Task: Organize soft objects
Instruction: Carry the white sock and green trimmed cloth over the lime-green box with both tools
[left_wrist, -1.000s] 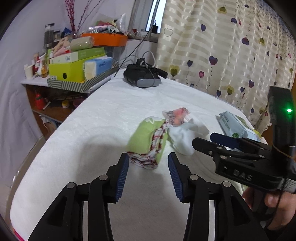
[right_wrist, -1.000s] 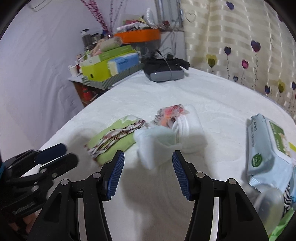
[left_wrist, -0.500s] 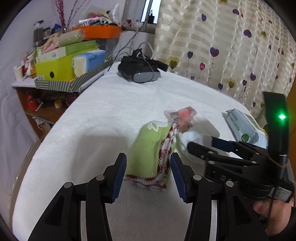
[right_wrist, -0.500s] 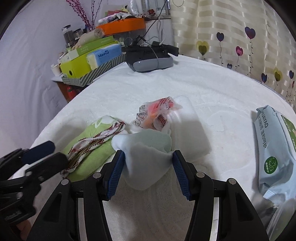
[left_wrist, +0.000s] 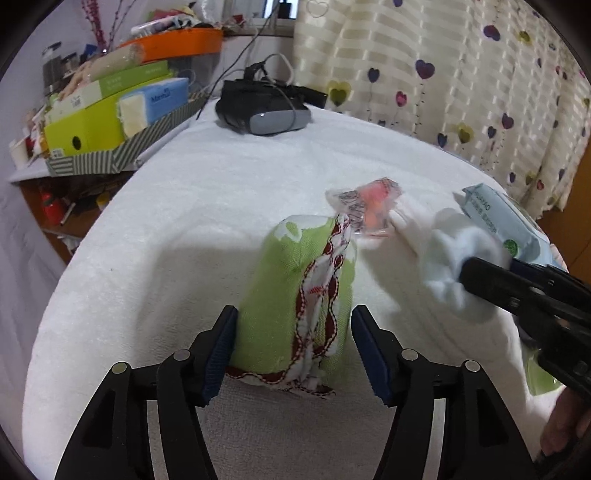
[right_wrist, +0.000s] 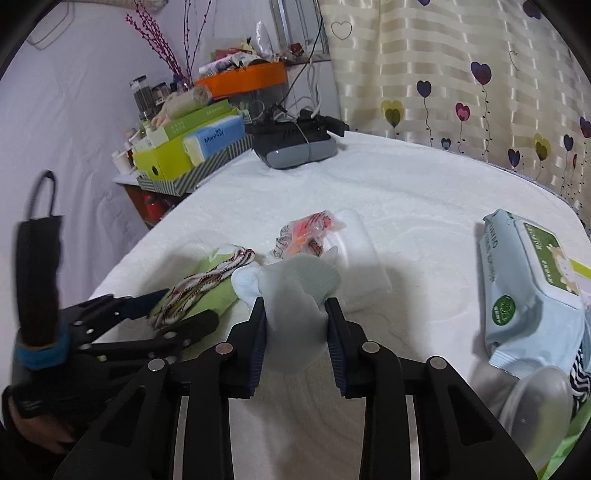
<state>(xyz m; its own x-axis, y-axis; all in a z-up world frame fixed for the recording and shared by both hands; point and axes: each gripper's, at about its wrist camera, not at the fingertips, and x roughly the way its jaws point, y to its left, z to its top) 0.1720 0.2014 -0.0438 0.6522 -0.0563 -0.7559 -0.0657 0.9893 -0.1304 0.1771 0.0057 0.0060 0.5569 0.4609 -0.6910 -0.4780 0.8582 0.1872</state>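
A folded green cloth (left_wrist: 273, 295) with red-and-white trim lies on the white covered surface (left_wrist: 177, 229). My left gripper (left_wrist: 295, 310) straddles its near end; its jaws are opening, and the right pad stands clear of the fabric. A pale sock (right_wrist: 295, 280) is pinched between the closing pads of my right gripper (right_wrist: 296, 302), raised slightly off the surface. In the left wrist view the sock (left_wrist: 447, 258) is blurred at the right gripper's fingers (left_wrist: 517, 280). The green cloth (right_wrist: 218, 295) also shows left of the sock.
A red plastic packet (right_wrist: 310, 229) rests on a white folded cloth (right_wrist: 358, 258) just beyond the sock. A wet-wipes pack (right_wrist: 524, 280) lies to the right. A black headset (left_wrist: 266, 110) sits far back, and a striped tray of boxes (left_wrist: 110, 155) at the back left.
My left gripper has moved forward over the green cloth and its jaws have widened. My right gripper has closed on the pale sock.
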